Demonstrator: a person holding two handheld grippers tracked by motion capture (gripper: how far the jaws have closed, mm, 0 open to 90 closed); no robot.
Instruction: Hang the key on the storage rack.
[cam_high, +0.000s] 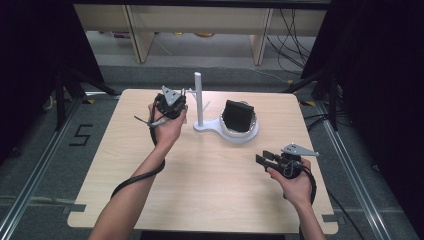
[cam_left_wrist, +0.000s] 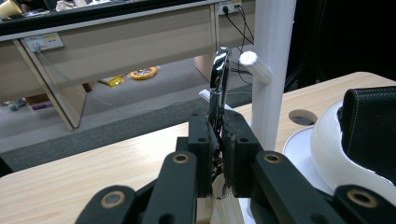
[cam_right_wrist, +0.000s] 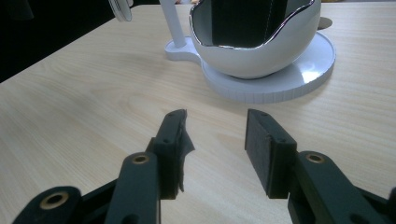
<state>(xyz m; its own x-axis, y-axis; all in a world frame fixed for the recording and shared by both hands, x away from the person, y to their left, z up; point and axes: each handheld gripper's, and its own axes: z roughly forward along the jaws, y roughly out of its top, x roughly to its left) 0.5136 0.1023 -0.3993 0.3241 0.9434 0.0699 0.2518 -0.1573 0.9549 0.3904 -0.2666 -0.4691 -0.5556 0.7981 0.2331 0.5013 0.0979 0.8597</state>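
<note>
My left gripper (cam_left_wrist: 218, 154) has its jaws pressed together on a slim chrome hook-shaped piece (cam_left_wrist: 218, 81), which stands nearly upright out of the pads, its curved top level with a short white peg (cam_left_wrist: 254, 65). That peg juts from the white post (cam_left_wrist: 271, 70) rising just to the right of the held piece; whether the chrome touches the peg I cannot tell. In the high view, my left gripper (cam_high: 176, 106) sits at the far left-centre of the table (cam_high: 210, 185), just left of the post (cam_high: 198, 97), with the person's left hand (cam_high: 167, 127) behind it. The post stands on a white base (cam_high: 240, 136) whose round part carries a white bowl-like shell (cam_right_wrist: 261, 51) holding a dark pouch (cam_high: 237, 115). My right gripper (cam_right_wrist: 215, 144) has its jaws spread with nothing between them, and hangs over bare wood near the shell and base. In the high view my right gripper (cam_high: 262, 157) lies at the near right of the table, well apart from the stand, pointing left, in the person's right hand (cam_high: 295, 182).
</note>
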